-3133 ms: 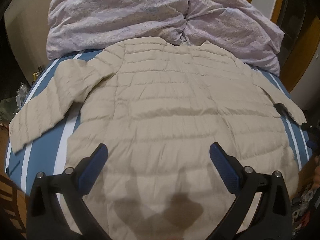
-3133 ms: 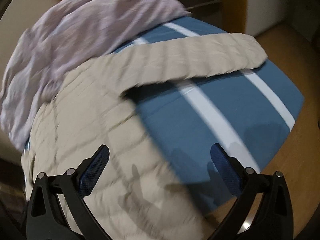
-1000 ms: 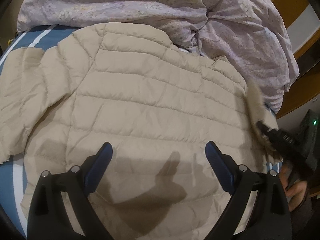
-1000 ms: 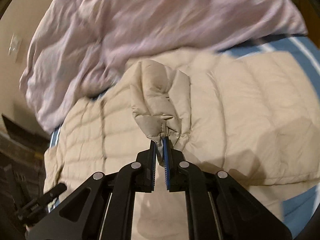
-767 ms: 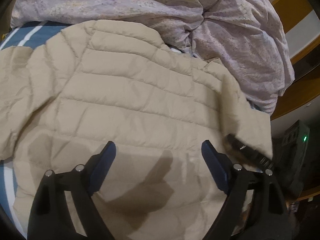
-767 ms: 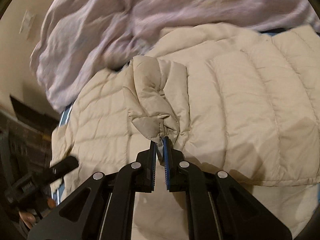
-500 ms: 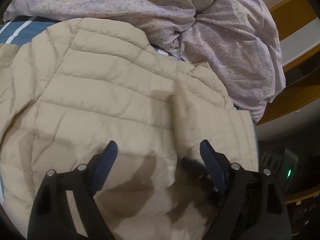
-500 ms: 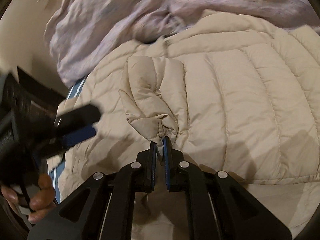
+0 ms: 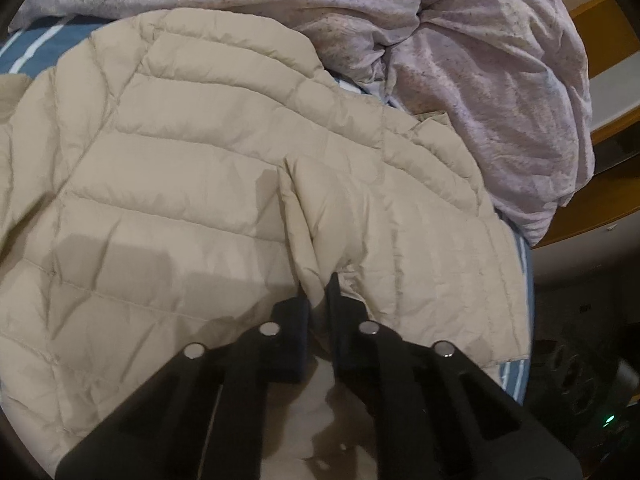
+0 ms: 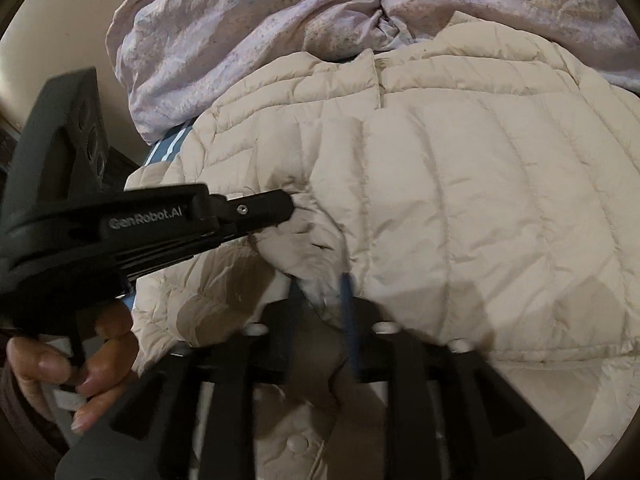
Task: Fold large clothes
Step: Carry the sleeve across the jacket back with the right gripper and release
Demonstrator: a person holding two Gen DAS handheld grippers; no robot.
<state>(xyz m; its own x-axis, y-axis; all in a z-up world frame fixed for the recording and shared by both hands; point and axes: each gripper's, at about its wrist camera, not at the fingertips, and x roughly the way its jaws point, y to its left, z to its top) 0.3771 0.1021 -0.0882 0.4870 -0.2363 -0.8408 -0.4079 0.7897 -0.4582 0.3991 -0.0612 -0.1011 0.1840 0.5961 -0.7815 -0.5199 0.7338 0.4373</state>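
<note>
Item: beige puffer jacket (image 9: 180,184), spread across our striped bed (image 9: 36,52), collar toward the lilac duvet (image 9: 500,60) at frame top. Our left gripper (image 9: 318,286) pinches the folded-over sleeve (image 9: 340,216); our right gripper (image 10: 322,292) stands narrowly parted around its cuff.

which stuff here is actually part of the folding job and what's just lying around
Part of the job:
beige puffer jacket
its sleeve, folded over the back
left claw, pinching the sleeve end
right claw, slightly parted around the sleeve end

Just lying about:
lilac duvet, bunched behind the jacket
blue striped sheet underneath
</note>
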